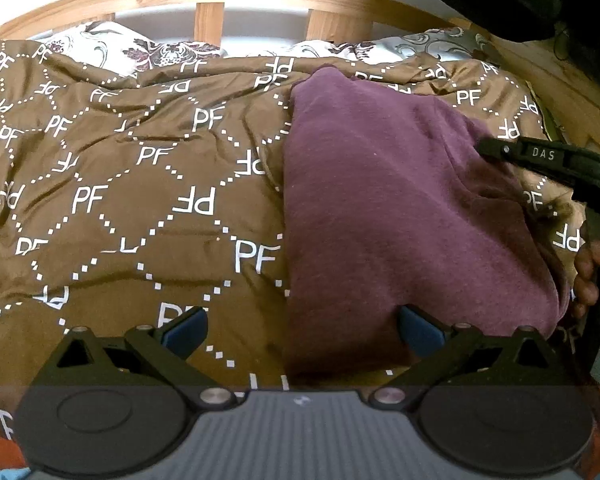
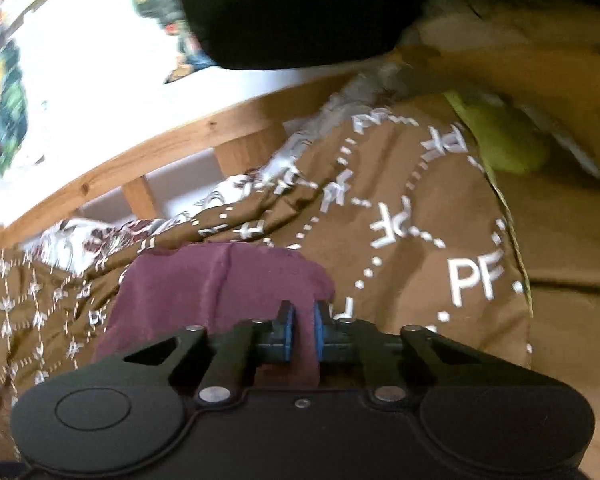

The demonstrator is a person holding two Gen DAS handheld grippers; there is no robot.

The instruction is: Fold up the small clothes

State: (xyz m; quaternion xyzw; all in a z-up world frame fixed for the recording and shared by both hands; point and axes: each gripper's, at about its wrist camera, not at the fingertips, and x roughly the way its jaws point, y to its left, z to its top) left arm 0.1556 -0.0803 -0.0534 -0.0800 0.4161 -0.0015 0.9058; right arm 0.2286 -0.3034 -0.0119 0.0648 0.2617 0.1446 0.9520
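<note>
A purple garment [image 1: 388, 216] lies folded lengthwise on a brown bedspread [image 1: 120, 200] printed with white "PF" letters. My left gripper [image 1: 302, 330] is open and empty, low over the garment's near left edge. My right gripper [image 2: 304, 330] is shut on a fold of the purple garment [image 2: 220, 292] at its right side. In the left wrist view the right gripper [image 1: 488, 148] reaches in from the right, its tip on the garment's right edge.
A wooden headboard [image 1: 210, 20] with slats runs along the far side, with floral pillows [image 1: 112, 50] below it. A green cloth [image 2: 500, 136] lies at the bed's far right. A dark object [image 2: 300, 8] hangs above. A wooden bed rail [image 1: 560, 76] runs along the right.
</note>
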